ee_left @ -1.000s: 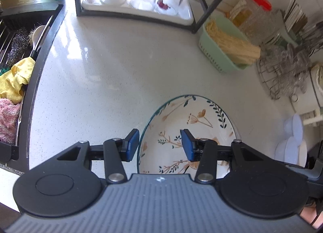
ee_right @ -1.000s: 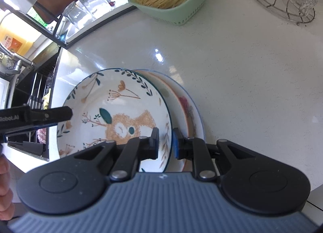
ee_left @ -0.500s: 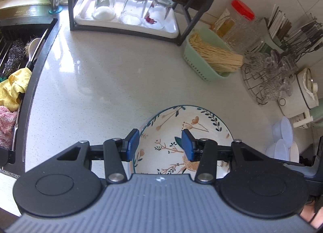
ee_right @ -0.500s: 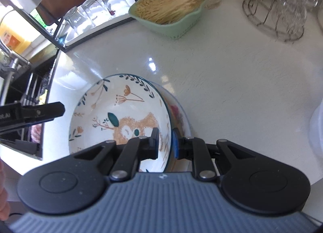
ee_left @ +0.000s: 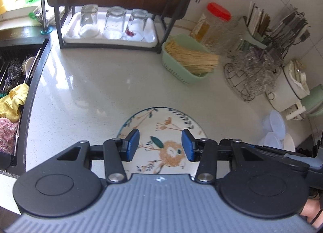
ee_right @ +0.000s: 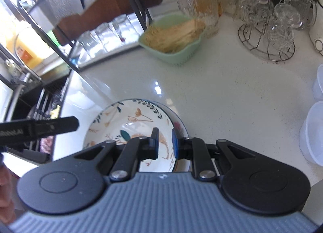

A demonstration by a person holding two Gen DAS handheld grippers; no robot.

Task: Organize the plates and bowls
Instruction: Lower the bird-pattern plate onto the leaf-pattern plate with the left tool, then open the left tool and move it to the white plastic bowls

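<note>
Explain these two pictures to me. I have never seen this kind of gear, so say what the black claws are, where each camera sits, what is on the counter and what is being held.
There is no robot: a person carries a two-finger gripper in each hand, each with a camera looking along its fingers. The left wrist view shows the left gripper with jaws apart above the patterned plate, pinching nothing. The right wrist view shows the right gripper shut on that plate's rim; another plate peeks out behind. On the white counter stand a green basket of pale sticks, a wire rack of glassware and a tray of upturned glasses. The sink is at the left.
</note>
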